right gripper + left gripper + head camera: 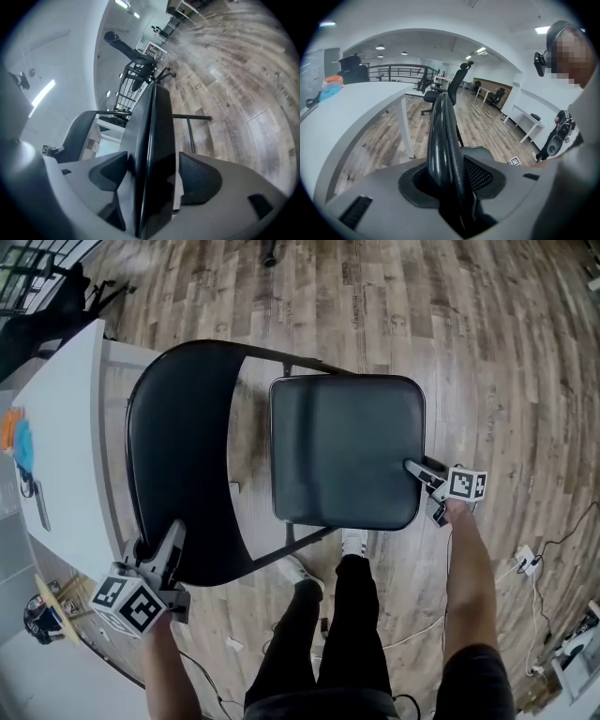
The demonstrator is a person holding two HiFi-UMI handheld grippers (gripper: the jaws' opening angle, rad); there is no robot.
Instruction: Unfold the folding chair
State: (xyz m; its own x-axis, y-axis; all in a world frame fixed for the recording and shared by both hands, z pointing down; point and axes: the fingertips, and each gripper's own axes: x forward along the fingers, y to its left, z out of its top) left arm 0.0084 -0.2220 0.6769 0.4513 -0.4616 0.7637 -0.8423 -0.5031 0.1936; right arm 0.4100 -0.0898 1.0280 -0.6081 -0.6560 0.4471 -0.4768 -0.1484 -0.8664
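Black folding chair (pixel 281 460) on the wood floor (pixel 450 324), seat swung out.
Its padded, rounded-square seat (pixel 345 448) faced upward, away from the curved glossy backrest (pixel 183 456); thin dark frame tubes (pixel 291 549) joined them, just beside a white table (pixel 66 427).

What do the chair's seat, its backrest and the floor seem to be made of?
Seat: padded black vinyl or leatherette, probably; smooth with a soft sheen and rounded edges.
Backrest: black, a fine-grained face like leatherette beside a glossy rim, perhaps painted metal.
Floor: wood-look planks, wood or laminate; grain and plank seams show.
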